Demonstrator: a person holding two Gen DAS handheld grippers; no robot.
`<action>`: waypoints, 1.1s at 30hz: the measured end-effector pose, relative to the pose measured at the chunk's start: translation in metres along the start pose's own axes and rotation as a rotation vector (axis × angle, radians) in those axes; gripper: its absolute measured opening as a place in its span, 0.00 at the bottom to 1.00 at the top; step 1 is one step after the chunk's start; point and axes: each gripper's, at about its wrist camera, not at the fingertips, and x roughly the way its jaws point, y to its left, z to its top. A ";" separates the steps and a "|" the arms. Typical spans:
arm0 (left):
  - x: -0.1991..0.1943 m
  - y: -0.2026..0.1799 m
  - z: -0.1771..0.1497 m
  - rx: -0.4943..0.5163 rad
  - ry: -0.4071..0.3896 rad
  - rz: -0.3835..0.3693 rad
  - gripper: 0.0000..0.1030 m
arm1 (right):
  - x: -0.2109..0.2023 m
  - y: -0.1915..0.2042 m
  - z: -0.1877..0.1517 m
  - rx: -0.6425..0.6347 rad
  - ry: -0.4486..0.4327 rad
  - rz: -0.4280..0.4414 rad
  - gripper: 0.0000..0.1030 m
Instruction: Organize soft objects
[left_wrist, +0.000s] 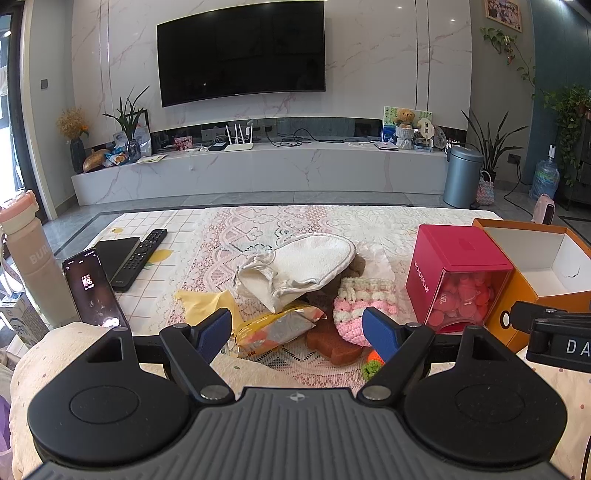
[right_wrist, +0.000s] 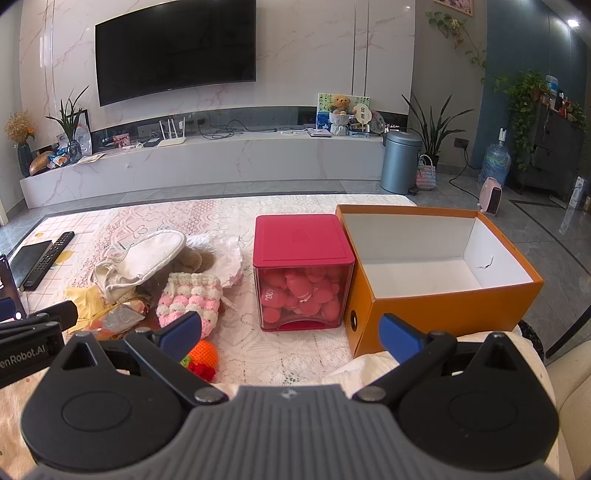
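Brown plush (left_wrist: 354, 267) half-hidden under white drawstring bag (left_wrist: 295, 267), both grippers (left_wrist: 297, 330) (right_wrist: 291, 332) spread wide, empty.

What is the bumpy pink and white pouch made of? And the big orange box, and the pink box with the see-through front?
The pink and white pouch looks like crocheted yarn: soft, matte, with rows of puffy stitches. The orange box seems to be cardboard, matte, with thin folded walls and a small tear inside its white lining. The pink box looks like hard plastic: a smooth opaque lid over clear, shiny walls.
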 end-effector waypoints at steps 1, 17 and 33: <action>0.000 0.000 0.000 0.000 0.000 -0.001 0.91 | 0.000 0.000 0.000 0.000 0.000 0.000 0.97; 0.000 0.000 0.000 0.000 0.001 -0.002 0.91 | -0.001 -0.001 -0.001 0.000 0.001 0.000 0.97; 0.004 0.007 -0.002 0.015 0.039 -0.106 0.75 | 0.011 0.004 -0.003 -0.022 0.056 0.066 0.97</action>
